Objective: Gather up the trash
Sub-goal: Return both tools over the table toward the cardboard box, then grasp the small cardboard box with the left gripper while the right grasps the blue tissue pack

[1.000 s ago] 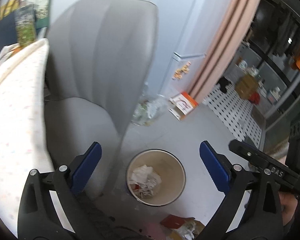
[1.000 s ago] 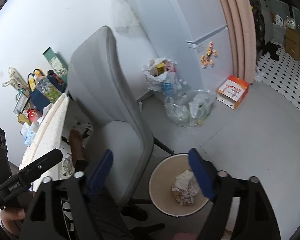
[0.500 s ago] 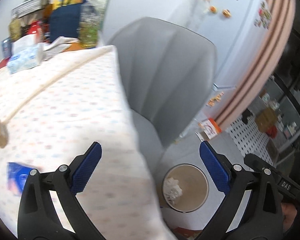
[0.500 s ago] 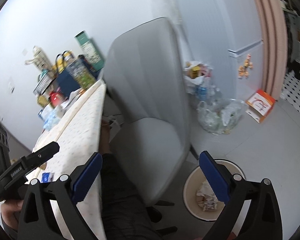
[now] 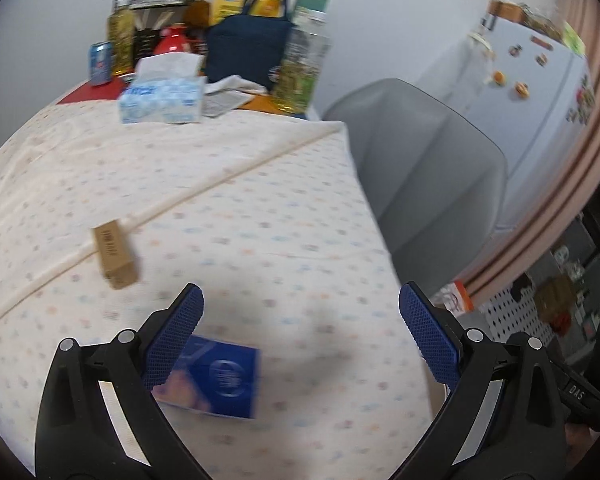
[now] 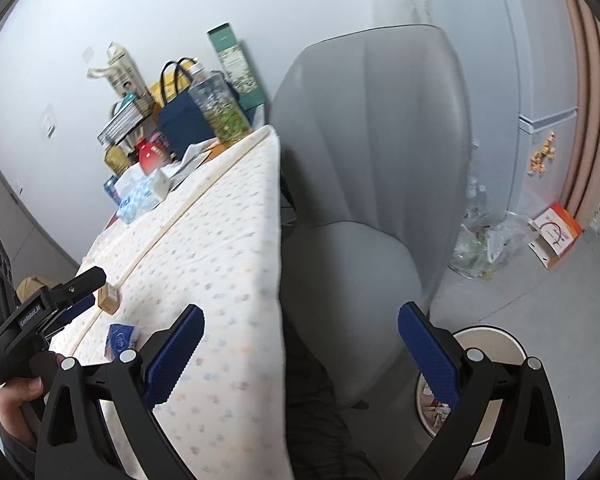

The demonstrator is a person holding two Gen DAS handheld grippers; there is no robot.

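your left gripper (image 5: 300, 332) hangs over the tabletop (image 5: 260, 208) with its jaws wide apart and nothing between them. the blue packet (image 5: 220, 376) lies flat on the cloth just below and inside the left-hand jaw, partly hidden behind it. it looks like a thin carton or wrapper: light, probably easy to crush, with a glossy face that may slide on the cloth. i'd judge the short edges the best place to pinch, jaws straddling its width, since a flat thing like this gives little to bite from above. the small brown box (image 5: 114, 254) sits further ahead and to the left of that gripper, apart from the packet. it looks stiff and light, and its long sides look narrow enough to take across.

your right gripper (image 6: 300, 340) is also spread fully and empty, over the tabletop edge beside the grey chair (image 6: 372, 152). the waste bin (image 6: 496, 336) stands on the floor under its right-hand jaw, half hidden. crumpled paper scraps show inside it, and there looks to be room left. a clear plastic bag (image 6: 480, 244) of bottles sits further ahead on the floor.
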